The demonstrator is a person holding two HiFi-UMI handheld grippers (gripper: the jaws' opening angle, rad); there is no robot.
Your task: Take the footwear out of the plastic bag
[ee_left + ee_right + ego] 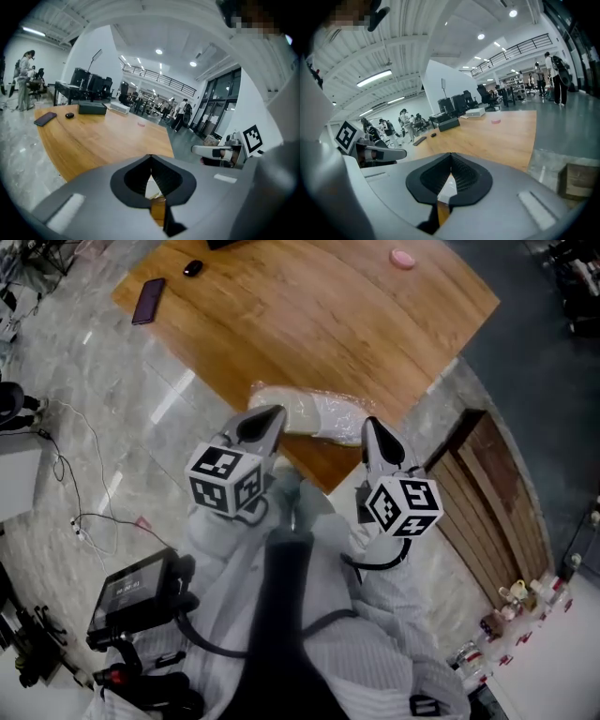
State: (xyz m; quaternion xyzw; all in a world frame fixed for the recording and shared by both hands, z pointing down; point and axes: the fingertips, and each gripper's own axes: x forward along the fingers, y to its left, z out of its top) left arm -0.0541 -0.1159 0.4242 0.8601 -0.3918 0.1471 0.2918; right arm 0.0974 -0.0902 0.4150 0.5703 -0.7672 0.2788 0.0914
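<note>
A clear plastic bag point(309, 413) with pale footwear inside lies at the near edge of the wooden table point(319, 315). My left gripper point(271, 415) hovers over the bag's left end, jaws shut and empty. My right gripper point(371, 425) is at the bag's right end, likewise shut with nothing held. In the left gripper view the closed left gripper point(150, 158) hides the bag except for a pale sliver point(153, 189). The right gripper view shows the shut right gripper point(451, 155) and a white sliver of the bag point(449, 187) below it.
On the table's far side lie a dark phone point(148, 301), a small black object point(192, 268) and a pink item point(403, 257). A wooden crate point(487, 493) stands on the floor at the right. A black device point(141, 592) and cables lie on the floor at the left.
</note>
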